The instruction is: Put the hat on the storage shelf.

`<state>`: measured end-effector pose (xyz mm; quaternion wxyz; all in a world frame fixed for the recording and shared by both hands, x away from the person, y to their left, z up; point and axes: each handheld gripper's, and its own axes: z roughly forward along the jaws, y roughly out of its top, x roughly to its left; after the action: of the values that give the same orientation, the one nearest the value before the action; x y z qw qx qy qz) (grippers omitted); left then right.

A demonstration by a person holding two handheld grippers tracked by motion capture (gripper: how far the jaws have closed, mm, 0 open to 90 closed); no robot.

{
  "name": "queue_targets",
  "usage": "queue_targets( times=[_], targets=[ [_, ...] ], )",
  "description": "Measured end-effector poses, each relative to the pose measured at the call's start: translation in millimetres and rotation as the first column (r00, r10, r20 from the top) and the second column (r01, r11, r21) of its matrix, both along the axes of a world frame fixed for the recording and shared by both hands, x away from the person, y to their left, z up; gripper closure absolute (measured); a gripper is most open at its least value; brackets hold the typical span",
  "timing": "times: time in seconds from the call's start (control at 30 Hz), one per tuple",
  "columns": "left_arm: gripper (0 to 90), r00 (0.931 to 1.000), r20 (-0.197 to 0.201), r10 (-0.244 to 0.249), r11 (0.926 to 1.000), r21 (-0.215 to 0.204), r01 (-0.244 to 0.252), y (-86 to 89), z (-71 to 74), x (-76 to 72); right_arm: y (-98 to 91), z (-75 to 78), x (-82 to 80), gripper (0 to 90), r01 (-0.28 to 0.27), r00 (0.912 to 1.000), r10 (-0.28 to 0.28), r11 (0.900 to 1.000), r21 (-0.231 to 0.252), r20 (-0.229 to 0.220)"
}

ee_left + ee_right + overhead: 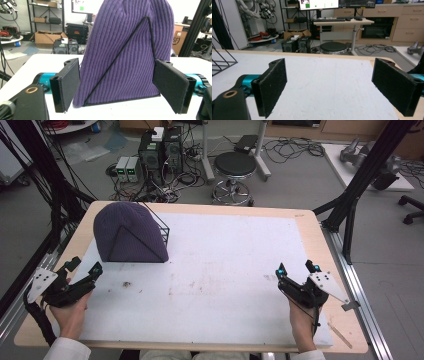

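So a purple ribbed knit beanie (129,231) is draped over a black wire rack (161,228) at the far left of the white table mat (225,285), just ahead of the left gripper (84,267). Both tongs are spread wide with nothing held; the right gripper (297,268) is parked well apart, near the right edge. The beanie is probably light, soft and floppy, so it'll likely sag and stretch when pulled, and snagging on the wire corners could be expected. It's best pinched at the loose knit by the lower hem (120,100), not across the frame.
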<state>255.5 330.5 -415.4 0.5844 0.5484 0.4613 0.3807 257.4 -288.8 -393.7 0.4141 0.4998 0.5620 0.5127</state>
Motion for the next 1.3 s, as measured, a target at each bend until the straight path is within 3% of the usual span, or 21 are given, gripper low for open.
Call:
queue_targets(
  times=[0.3,0.6,0.9,1.3],
  targets=[
    [22.6,0.9996,-0.017,-0.024,0.9997,0.008,0.025,-1.8,-10.6,-1.1,-1.3,-22.3,-4.4,12.2,0.013,0.9988,-0.013,0.9999,-0.001,-0.048],
    [22.6,0.9976,-0.039,-0.056,0.9984,0.004,0.056,-5.6,-20.5,-2.3,-3.3,-37.4,-8.0,12.2,0.036,0.9971,-0.036,0.9993,-0.011,-0.066],
    [22.6,0.9973,-0.037,-0.063,0.9975,0.029,0.064,-11.5,-21.6,-3.6,-2.7,-39.5,-7.3,12.2,0.029,0.9972,-0.028,0.9996,0.005,-0.07],
    [22.7,0.9972,-0.04,-0.063,0.9979,0.013,0.064,-8.4,-22.5,-3.5,-2.2,-42.6,-7.3,12.2,0.019,0.9971,-0.02,0.9998,-0.01,-0.073]
  ],
)
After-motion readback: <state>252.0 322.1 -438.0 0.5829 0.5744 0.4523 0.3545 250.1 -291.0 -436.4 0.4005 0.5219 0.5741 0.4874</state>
